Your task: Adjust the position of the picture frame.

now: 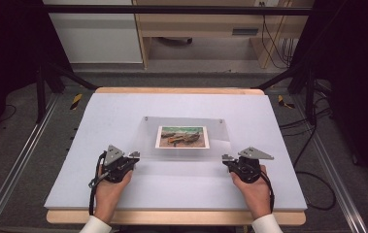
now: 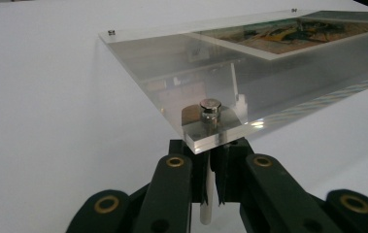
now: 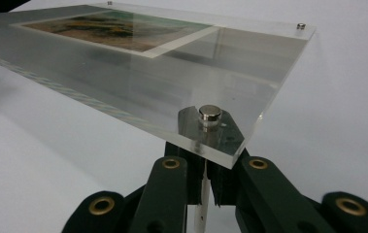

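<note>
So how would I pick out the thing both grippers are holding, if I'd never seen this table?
Start at the white mat covering the wooden table. At its middle sits a clear acrylic photo frame with a small landscape print inside. Small metal studs mark its corners, and the left gripper and right gripper each pinch a near corner.

Overhead view; two close frame-corner [image 2: 210, 131] views

Clear acrylic photo frame [image 1: 184, 141], thick slab, centre of the high view, lying roughly flat. Colour landscape print [image 1: 182, 136] with white border sandwiched inside, middle of the slab. Small round metal magnets at the corners; one near corner magnet [image 2: 210, 106] sits centre of the left gripper view.
</note>
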`<state>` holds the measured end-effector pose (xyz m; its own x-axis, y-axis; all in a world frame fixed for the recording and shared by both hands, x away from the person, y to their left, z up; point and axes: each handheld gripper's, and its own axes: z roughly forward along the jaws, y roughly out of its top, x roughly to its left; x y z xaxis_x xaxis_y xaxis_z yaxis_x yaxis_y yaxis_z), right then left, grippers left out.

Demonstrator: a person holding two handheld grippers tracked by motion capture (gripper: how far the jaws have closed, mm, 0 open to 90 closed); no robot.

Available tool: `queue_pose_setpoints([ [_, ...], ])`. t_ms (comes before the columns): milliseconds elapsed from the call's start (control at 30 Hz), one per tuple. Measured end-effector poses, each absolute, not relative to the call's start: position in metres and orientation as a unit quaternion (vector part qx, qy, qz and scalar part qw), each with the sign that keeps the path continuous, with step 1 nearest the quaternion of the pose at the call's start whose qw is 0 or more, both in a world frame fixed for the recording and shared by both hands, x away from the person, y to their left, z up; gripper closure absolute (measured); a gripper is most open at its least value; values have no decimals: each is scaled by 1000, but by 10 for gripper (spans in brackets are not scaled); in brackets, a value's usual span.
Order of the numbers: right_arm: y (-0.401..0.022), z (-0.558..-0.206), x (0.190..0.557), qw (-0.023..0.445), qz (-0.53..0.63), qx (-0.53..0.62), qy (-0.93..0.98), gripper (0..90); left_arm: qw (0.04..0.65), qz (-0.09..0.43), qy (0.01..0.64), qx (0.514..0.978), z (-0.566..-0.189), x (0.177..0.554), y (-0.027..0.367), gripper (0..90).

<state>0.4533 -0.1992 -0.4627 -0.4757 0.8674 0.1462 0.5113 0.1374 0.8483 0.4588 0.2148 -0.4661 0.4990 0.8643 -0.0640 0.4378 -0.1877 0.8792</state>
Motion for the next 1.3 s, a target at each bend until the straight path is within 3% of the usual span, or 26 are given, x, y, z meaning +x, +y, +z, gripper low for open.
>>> queue_pose_setpoints([
  [1300,-200,-476,459,195,434,477,739,842,433,227,439,754,-476,459,210,835],
])
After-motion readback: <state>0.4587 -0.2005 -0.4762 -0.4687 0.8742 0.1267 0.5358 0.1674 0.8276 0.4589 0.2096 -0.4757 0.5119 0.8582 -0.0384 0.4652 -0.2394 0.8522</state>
